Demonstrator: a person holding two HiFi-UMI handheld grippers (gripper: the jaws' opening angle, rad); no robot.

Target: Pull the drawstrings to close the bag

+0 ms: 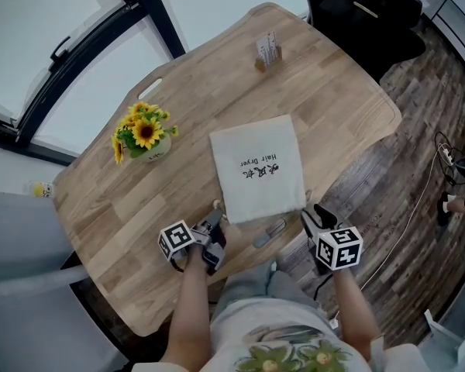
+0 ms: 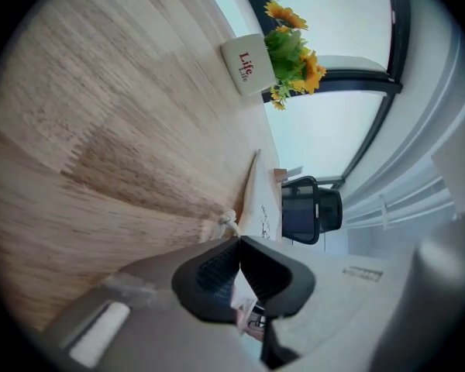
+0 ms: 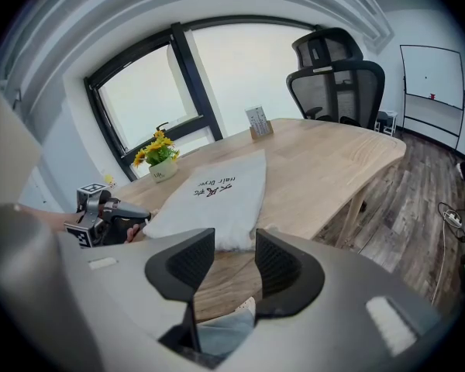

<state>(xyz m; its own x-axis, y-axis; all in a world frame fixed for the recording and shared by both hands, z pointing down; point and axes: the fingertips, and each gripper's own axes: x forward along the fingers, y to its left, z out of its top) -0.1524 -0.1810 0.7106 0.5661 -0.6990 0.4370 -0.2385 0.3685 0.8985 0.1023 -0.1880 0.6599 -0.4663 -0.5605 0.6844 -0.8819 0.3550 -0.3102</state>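
A cream cloth drawstring bag (image 1: pixel 257 167) with black print lies flat on the wooden table (image 1: pixel 132 208), its mouth toward me. My left gripper (image 1: pixel 215 222) sits at the bag's near left corner with its jaws pressed together. In the left gripper view the knotted left drawstring (image 2: pixel 228 222) pokes out right at the tips of the left gripper (image 2: pixel 239 240). My right gripper (image 1: pixel 318 217) hovers just off the bag's near right corner. In the right gripper view the right gripper (image 3: pixel 235 242) stands open with nothing between its jaws, the bag (image 3: pixel 217 196) just ahead.
A white pot of sunflowers (image 1: pixel 145 136) stands left of the bag. A small card holder (image 1: pixel 268 51) sits at the far edge, with a black office chair (image 1: pixel 356 14) beyond it. A small grey object (image 1: pixel 270 231) lies near the table's front edge.
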